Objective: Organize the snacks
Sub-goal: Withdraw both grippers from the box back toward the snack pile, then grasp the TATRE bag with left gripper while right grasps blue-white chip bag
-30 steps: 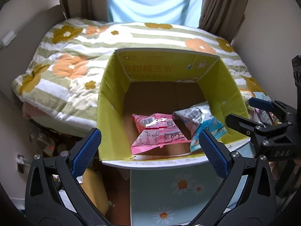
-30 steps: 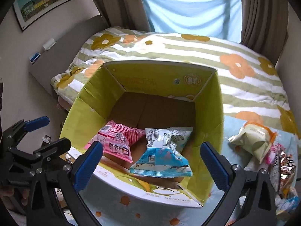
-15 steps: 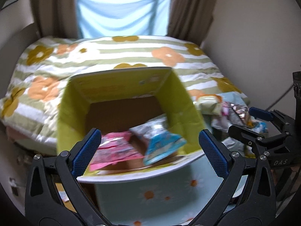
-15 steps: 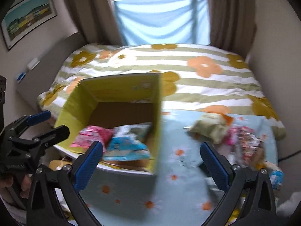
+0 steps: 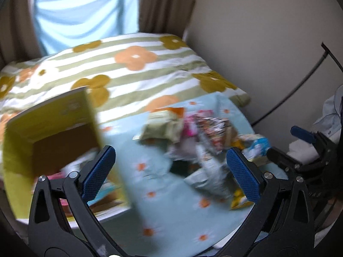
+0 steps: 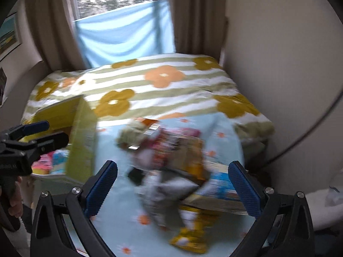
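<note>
Right wrist: blurred snack pile (image 6: 171,167).

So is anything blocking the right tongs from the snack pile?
Nothing visible. The right tongs are open, with the snack pile straight ahead on the blue cloth. The box stands off to the left.

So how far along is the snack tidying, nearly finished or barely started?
Barely started, I'd say. Done: a pink packet and a blue one already lie in the yellow box. In hand: nothing; the left gripper and right gripper are both open and empty. Left: the heap of snacks on the blue cloth, too blurred to count.
</note>
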The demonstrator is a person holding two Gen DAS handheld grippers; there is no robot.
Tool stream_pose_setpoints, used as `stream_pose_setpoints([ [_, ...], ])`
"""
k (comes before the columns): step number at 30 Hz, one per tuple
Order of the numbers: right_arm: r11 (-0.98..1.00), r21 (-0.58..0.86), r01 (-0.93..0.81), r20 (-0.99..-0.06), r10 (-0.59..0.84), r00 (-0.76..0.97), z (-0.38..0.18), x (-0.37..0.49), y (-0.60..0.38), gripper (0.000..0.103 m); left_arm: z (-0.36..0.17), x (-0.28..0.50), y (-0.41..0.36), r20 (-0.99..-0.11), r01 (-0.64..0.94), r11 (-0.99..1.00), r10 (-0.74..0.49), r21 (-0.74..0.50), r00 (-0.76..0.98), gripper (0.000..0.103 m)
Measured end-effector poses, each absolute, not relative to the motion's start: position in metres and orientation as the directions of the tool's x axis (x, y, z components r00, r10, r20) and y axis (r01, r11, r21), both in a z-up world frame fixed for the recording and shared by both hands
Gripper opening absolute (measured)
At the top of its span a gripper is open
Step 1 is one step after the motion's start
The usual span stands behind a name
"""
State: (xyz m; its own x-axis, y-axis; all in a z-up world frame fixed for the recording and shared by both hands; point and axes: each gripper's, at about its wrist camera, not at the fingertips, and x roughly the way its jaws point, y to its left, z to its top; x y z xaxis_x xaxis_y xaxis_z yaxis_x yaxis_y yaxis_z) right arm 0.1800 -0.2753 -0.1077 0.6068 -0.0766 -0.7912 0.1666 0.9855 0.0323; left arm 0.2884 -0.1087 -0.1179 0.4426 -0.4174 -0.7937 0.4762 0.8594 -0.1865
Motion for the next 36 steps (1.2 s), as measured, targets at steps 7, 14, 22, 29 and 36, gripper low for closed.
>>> stream_pose_setpoints([
  [7,0.966,0.058,0.252,-0.828,-0.095,0.553,-0.135,0.165,-0.351,0.103,-0.147,0.305,-0.215,-0.836,0.490,0.850,-0.404,-0.192,0.372,0.103],
  [14,0.962,0.127,0.242,-0.867,-0.011,0.497,-0.172,0.169,-0.384,0.103,-0.195,0.329,-0.286,-0.902,0.436,0.888,-0.303,-0.149,0.308,0.103],
  [22,0.959,0.201,0.201,-0.882,0.088,0.463,-0.202,0.187,-0.384,0.103,-0.241,0.344,-0.310,-0.941,0.372,0.927,-0.161,-0.041,0.298,0.103],
  [29,0.959,0.220,0.176,-0.894,0.126,0.430,-0.221,0.198,-0.380,0.103,-0.268,0.351,-0.310,-0.959,0.348,0.937,-0.133,-0.040,0.248,0.103],
  [36,0.957,0.234,0.168,-0.896,0.146,0.420,-0.229,0.204,-0.380,0.103,-0.286,0.348,-0.303,-0.967,0.354,0.931,-0.170,-0.094,0.192,0.083],
])
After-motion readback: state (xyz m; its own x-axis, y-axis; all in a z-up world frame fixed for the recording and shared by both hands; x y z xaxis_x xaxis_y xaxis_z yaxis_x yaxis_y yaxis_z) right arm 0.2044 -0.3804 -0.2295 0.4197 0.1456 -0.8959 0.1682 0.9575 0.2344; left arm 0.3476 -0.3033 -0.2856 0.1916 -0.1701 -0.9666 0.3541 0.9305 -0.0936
